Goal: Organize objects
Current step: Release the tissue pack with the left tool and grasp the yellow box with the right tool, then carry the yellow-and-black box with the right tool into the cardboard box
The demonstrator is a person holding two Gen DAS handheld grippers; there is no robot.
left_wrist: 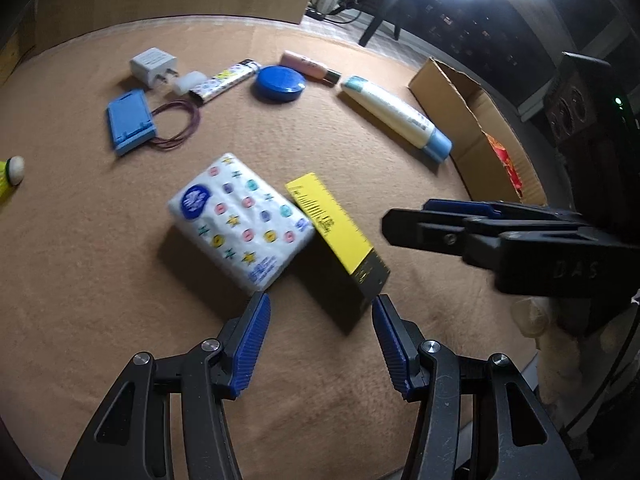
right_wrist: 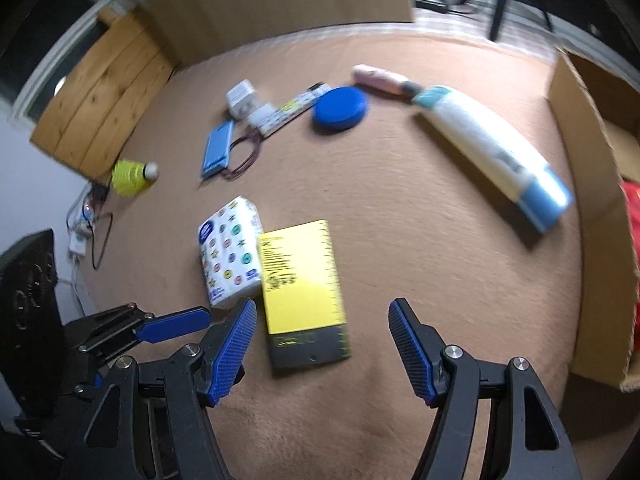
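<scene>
Cardboard box (right_wrist: 592,184) at tabletop (right_wrist: 400,420) edge — red item (right_wrist: 632,216) inside; yellow box (right_wrist: 300,276) touching tissue pack (right_wrist: 228,248), mid-tabletop; left hand-held gripper (left_wrist: 320,320) and right hand-held gripper (right_wrist: 322,320) — jaws apart, empty, angled down

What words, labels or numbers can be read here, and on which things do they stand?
"DAS": embossed on the right gripper body, faint.
Yellow box: black print and ruler marks, too blurred.
Tissue pack: blue logo, unreadable.
White tube: print too small.
</scene>
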